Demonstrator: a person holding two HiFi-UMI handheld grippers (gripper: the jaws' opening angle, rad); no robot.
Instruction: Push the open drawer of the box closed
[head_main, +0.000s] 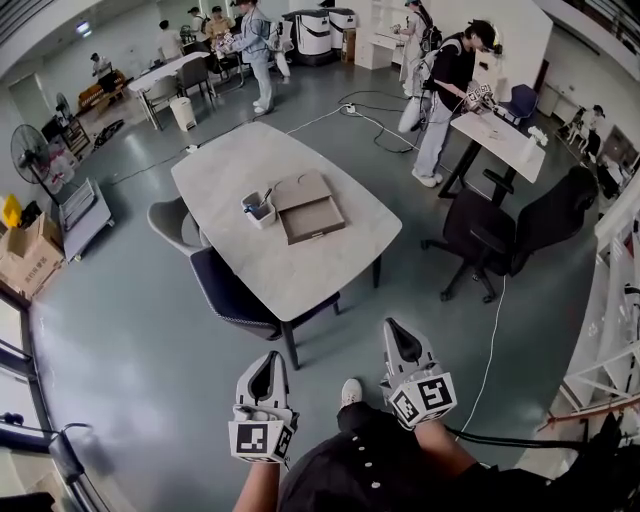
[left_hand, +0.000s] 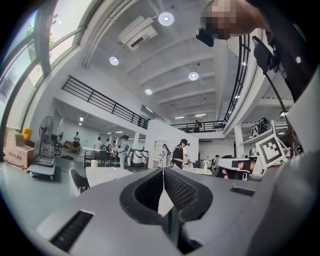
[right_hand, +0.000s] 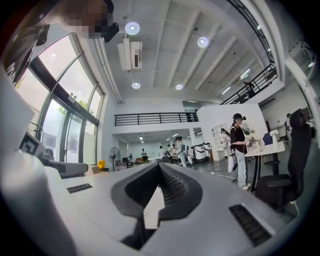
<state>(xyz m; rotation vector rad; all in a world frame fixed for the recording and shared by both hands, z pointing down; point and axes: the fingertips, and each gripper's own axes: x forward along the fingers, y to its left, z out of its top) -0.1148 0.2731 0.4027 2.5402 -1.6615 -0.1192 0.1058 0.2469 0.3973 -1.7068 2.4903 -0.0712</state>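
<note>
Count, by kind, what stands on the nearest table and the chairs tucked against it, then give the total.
Box with an open drawer: 1
Small white container: 1
Chairs: 2, a grey chair and a dark blue chair
Total: 4

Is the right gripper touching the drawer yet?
Apart. Head view shows the right gripper short of the table, with floor between it and the drawer.
</note>
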